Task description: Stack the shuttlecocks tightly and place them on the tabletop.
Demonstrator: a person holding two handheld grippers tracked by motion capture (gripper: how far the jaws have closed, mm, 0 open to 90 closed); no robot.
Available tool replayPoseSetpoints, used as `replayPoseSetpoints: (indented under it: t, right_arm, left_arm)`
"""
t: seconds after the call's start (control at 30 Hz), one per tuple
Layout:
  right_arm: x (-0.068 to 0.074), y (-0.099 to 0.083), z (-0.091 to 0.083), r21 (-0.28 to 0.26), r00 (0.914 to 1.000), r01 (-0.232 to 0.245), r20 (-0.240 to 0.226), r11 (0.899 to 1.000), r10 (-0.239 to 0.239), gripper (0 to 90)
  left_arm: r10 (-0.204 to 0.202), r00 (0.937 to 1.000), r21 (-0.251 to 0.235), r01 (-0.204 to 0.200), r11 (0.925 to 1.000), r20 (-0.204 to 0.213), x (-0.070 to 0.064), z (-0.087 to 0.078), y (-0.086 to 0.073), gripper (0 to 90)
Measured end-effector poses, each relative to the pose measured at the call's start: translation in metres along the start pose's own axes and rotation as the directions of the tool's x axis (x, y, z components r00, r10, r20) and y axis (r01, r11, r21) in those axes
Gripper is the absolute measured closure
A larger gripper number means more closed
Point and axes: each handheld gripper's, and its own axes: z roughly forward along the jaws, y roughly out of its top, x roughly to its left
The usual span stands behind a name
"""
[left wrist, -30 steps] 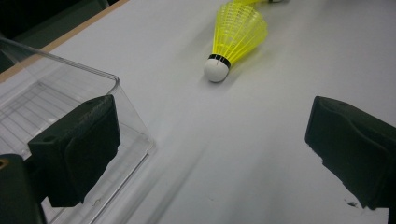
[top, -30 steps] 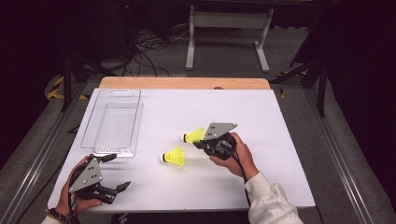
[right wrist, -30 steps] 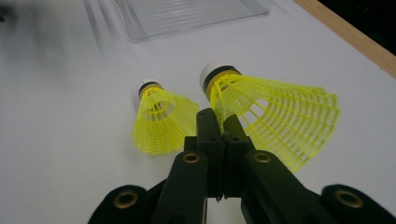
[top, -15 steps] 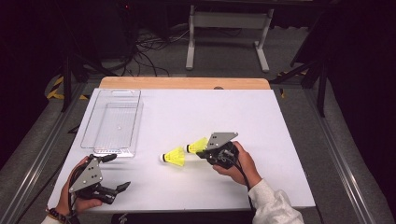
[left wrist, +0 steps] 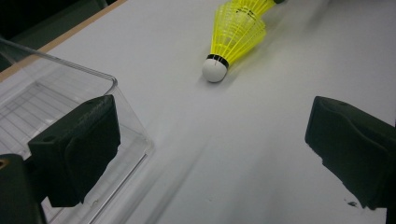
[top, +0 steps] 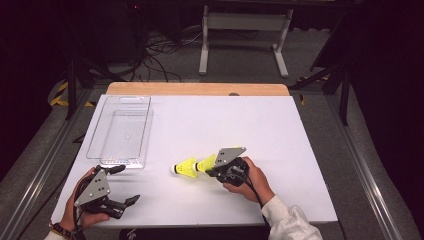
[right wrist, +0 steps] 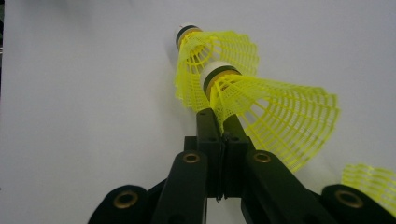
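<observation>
My right gripper (right wrist: 219, 122) is shut on the mesh skirt of a yellow shuttlecock (right wrist: 271, 109). Its white cork points into the open skirt of a second yellow shuttlecock (right wrist: 205, 49) that lies on the white table. In the high view the held shuttlecock (top: 206, 162) sits just right of the lying shuttlecock (top: 183, 168), in line with it, with the right gripper (top: 214, 168) behind. My left gripper (top: 125, 185) stands open at the front left, nothing between its jaws. From the left gripper (left wrist: 217, 140), the lying shuttlecock (left wrist: 233, 35) is ahead, cork toward me.
A clear plastic tray (top: 122, 127) stands at the table's left; its near corner (left wrist: 105, 84) is just in front of my left jaw. A wooden strip (top: 197, 89) edges the far side. A scrap of yellow mesh (right wrist: 371, 184) shows at the lower right.
My right gripper has carried its shuttlecock toward the person and down, bringing the cork up to the skirt of the lying one. The left gripper has stayed put.
</observation>
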Motion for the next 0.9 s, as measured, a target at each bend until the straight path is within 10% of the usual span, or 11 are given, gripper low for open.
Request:
replayPoseSetpoints:
  t: [0.9]
  right_arm:
    - [0.018, 0.008, 0.034, -0.027, 1.0000, -0.002, -0.003, 1.000, 0.001, 88.3]
  left_arm:
    - [0.004, 1.0000, 0.003, -0.004, 1.0000, 0.007, -0.001, 0.000, 0.000, 4.2]
